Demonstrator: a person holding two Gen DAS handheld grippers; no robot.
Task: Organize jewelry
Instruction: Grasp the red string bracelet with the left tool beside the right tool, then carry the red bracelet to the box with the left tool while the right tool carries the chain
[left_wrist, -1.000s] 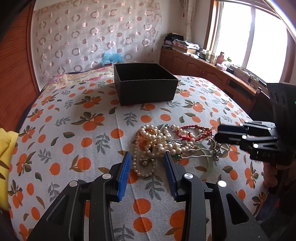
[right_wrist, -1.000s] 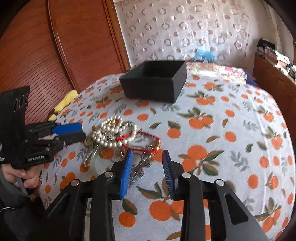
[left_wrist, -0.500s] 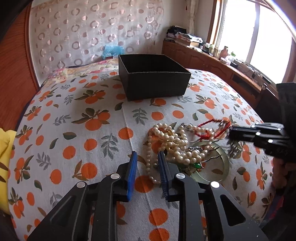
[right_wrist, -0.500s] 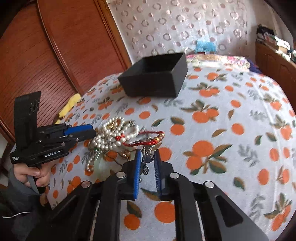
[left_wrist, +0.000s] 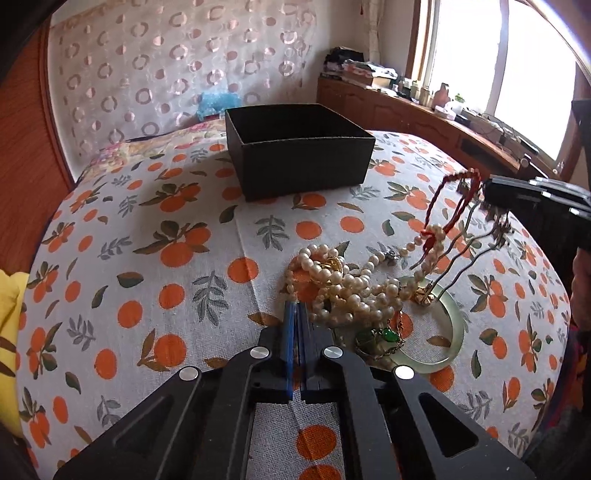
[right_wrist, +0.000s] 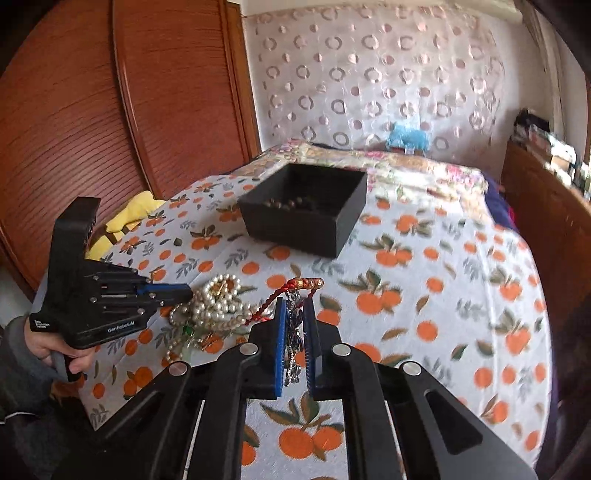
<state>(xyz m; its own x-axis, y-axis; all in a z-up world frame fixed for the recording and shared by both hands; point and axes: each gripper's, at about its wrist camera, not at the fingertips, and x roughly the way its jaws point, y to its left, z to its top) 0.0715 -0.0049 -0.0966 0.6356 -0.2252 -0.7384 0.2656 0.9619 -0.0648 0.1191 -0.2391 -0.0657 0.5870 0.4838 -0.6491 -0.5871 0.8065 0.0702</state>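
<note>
A tangle of jewelry lies on the orange-print bedspread: pearl necklaces (left_wrist: 351, 288), a pale jade bangle (left_wrist: 454, 332) and a green-stone piece (left_wrist: 380, 336). My left gripper (left_wrist: 297, 308) is closing its jaws tight on the near end of a pearl strand. My right gripper (right_wrist: 295, 301) is closing on a silver chain (right_wrist: 293, 332), with a red cord bracelet (right_wrist: 303, 283) hooked over its tips. From the left wrist view, the right gripper (left_wrist: 487, 188) hangs above the pile, red cord (left_wrist: 458, 181) and chains trailing down. Behind stands the open black box (left_wrist: 295, 173), with dark beads (right_wrist: 291, 202) inside.
A yellow cloth (right_wrist: 129, 214) lies at the bed's left edge by the wooden panel wall (right_wrist: 74, 110). A cluttered wooden cabinet (left_wrist: 424, 107) runs under the window on the right. A person's hand (right_wrist: 70, 362) grips the left tool. A blue item (left_wrist: 218, 103) sits by the curtain.
Both pairs of jaws have shut. The right gripper has risen, lifting the red cord and silver chain off the pile. The left gripper stays at the pearls.
</note>
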